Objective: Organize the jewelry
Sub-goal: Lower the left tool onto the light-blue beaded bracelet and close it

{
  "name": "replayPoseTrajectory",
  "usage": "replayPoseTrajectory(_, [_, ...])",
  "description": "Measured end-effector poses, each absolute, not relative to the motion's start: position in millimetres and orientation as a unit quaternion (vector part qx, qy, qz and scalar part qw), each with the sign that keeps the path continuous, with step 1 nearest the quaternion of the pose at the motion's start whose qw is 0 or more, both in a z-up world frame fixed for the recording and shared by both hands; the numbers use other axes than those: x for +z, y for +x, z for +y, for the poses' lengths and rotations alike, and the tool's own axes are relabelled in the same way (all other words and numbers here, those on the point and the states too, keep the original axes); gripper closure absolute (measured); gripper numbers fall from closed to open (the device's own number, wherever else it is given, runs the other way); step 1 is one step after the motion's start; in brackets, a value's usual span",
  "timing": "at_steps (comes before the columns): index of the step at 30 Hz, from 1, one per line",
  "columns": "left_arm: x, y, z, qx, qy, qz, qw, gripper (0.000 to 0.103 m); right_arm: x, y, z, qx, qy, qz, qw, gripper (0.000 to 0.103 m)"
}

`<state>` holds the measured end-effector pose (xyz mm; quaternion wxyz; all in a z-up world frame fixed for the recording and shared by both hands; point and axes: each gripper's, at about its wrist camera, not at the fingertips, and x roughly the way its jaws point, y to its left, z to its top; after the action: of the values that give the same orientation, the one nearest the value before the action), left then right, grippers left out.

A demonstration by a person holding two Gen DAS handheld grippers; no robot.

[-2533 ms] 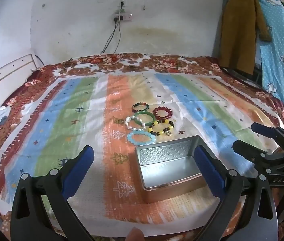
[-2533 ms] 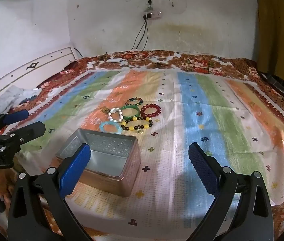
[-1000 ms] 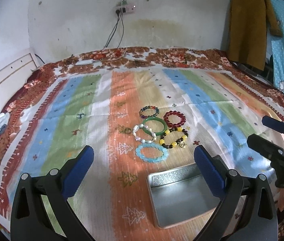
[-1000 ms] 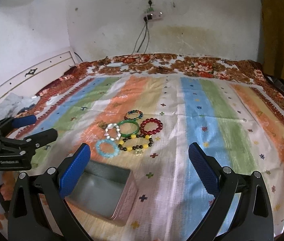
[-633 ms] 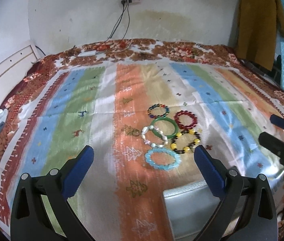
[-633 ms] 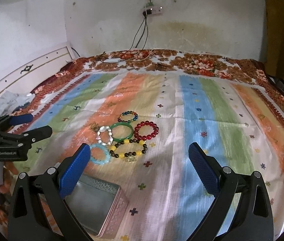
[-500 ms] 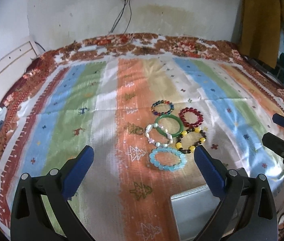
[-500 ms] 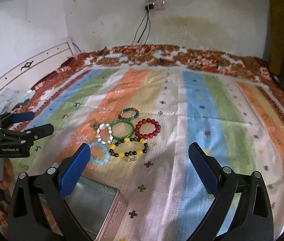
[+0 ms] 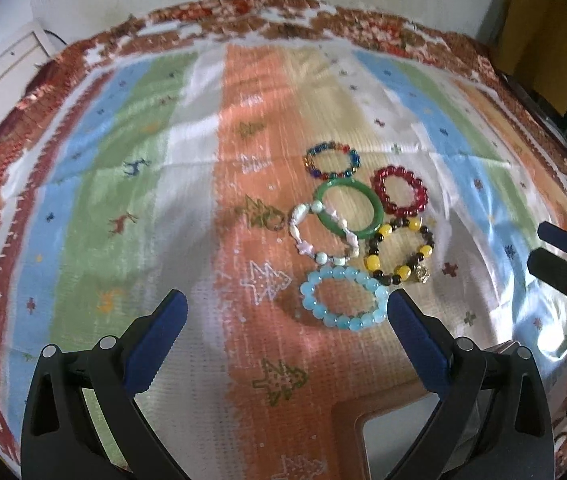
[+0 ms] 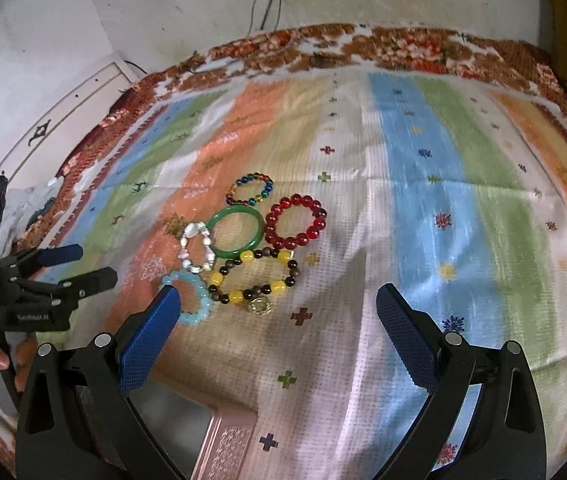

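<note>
Closing in on the bracelets

Left gripper and right gripper both spread wide, empty; best to pinch the light-blue bracelet rim first, nearest the tin.

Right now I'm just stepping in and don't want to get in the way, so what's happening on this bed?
A person holds open tongs in each hand, left tongs and right tongs, above six bracelets clustered on the striped bedspread. Nothing is gripped. The tin sits open just below, with no bracelet visible in it. The light-blue bracelet lies nearest both tongs.
</note>
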<state>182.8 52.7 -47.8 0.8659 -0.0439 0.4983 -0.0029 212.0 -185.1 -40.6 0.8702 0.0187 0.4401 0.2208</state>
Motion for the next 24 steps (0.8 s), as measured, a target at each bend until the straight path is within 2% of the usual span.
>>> replayPoseTrajectory(14, [-86.3,218.7,55.2,-0.015,-0.046,0.567,0.822,0.006,-72.2,250.7,-171.5,0.197,0.008,0.508,0.838,0.004])
replayPoseTrajectory(17, [-96.2,223.3,55.9,-0.012,-0.040,0.583,0.811,0.012,-82.1,259.7,-168.6,0.194,0.002,0.527,0.827,0.004])
replayPoseTrajectory(20, [-101.8,226.6,54.1,-0.019,-0.038,0.591,0.805,0.015,-88.6,264.6,-164.9,0.198,-0.002,0.536,0.821,0.011])
replayPoseTrajectory(22, [-104.4,228.7,53.2,-0.019,-0.036,0.593,0.804,0.016,-93.2,268.3,-161.3,0.200,-0.006,0.544,0.815,0.011])
replayPoseTrajectory(24, [-108.3,232.2,53.4,-0.019,-0.037,0.599,0.800,0.022,-97.6,272.9,-158.0,0.202,-0.005,0.551,0.810,0.013])
